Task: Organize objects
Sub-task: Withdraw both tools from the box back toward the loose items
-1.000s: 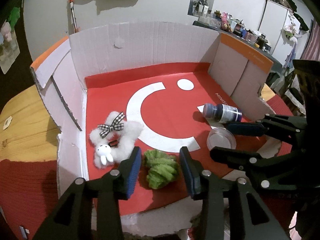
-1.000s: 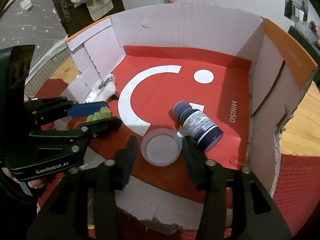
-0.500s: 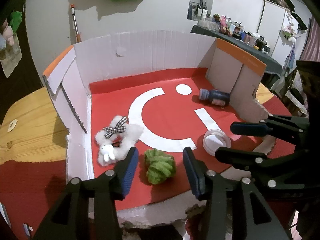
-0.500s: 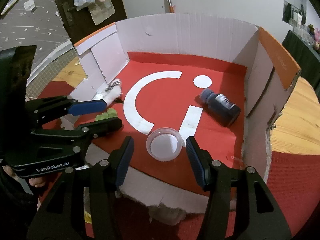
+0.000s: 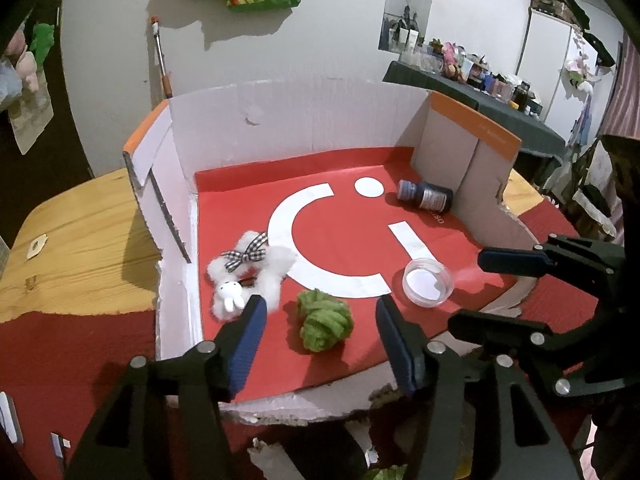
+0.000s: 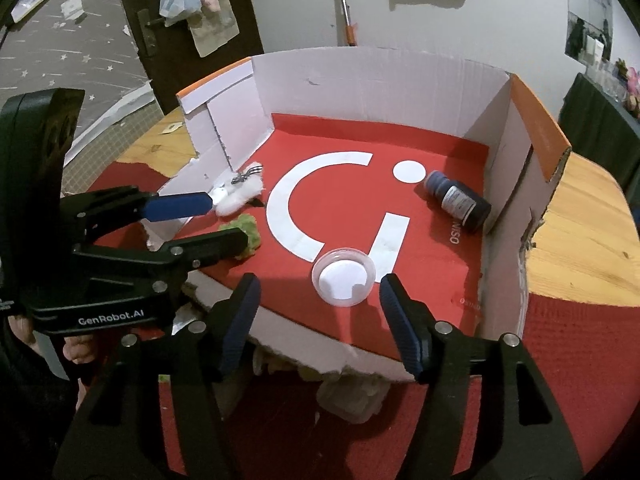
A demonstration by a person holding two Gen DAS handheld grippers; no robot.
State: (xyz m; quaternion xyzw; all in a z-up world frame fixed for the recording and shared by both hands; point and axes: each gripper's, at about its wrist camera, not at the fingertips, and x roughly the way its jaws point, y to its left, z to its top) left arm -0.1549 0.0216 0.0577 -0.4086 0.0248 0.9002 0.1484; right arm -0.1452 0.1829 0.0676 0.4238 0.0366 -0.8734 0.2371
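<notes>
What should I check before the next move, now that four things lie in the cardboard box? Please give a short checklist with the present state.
1. Left gripper empty: ok; its jaws have just been opening, and the green ball lies free between them.
2. Right gripper empty: ok; its jaws have just been opening, apart from the clear dish.
3. Dish upright on the box floor: ok.
4. Dark bottle upright: not ok, it lies on its side by the right wall.
5. Plush toy inside the box: ok.
6. Bottle cap tight: cannot tell.

L tongs [image 5: 318, 338]: just widened, empty | R tongs [image 6: 318, 306]: just widened, empty | both angled down
</notes>
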